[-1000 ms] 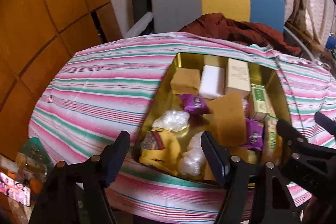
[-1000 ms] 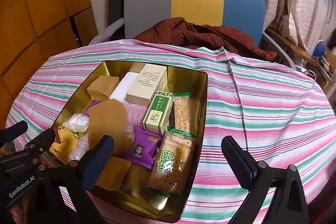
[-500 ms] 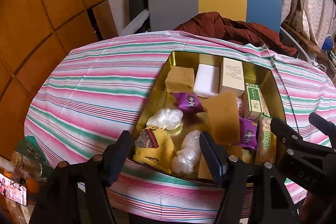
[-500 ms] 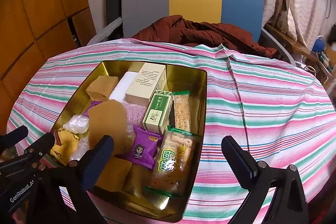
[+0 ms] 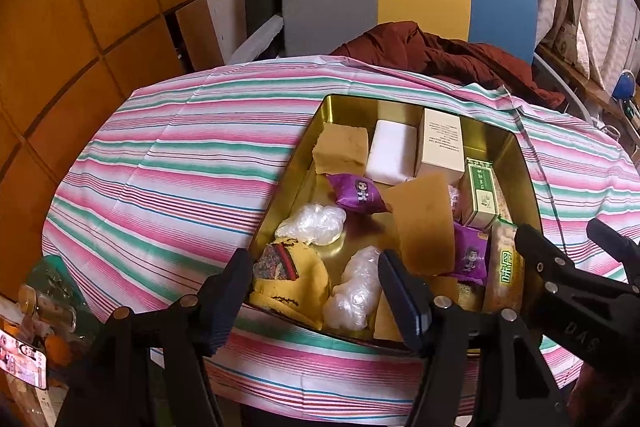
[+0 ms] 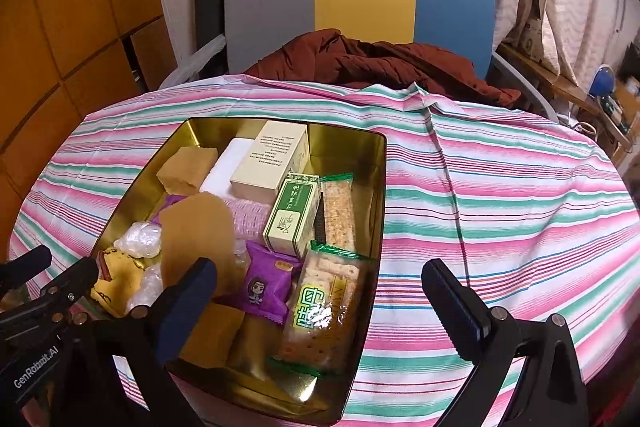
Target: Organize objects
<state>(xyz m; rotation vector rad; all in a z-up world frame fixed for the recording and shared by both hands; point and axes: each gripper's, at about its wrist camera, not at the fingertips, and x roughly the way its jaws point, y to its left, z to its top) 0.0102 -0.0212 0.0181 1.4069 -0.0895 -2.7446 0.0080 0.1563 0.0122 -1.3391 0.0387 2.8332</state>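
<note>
The crumpled yellow patterned cloth (image 5: 286, 277) was seen lower centre, between the left gripper (image 5: 312, 291)'s empty parted jaws, just closing; the right gripper (image 6: 320, 301), likewise apart, was farther.

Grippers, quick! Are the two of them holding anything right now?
Left gripper: open, holding nothing; its jaws have just been closing a little.
Right gripper: open, holding nothing.

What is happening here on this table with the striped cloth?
A person holds a gripper in each hand over a gold tin full of small things: snack packets, little boxes, sponges, wrapped plastic. The left gripper hangs above the yellow pouch in the tin's near corner; its jaws have just been closing a little, yet they are apart and hold nothing. The right gripper is open and empty. Nothing lies outside the tin.
</note>
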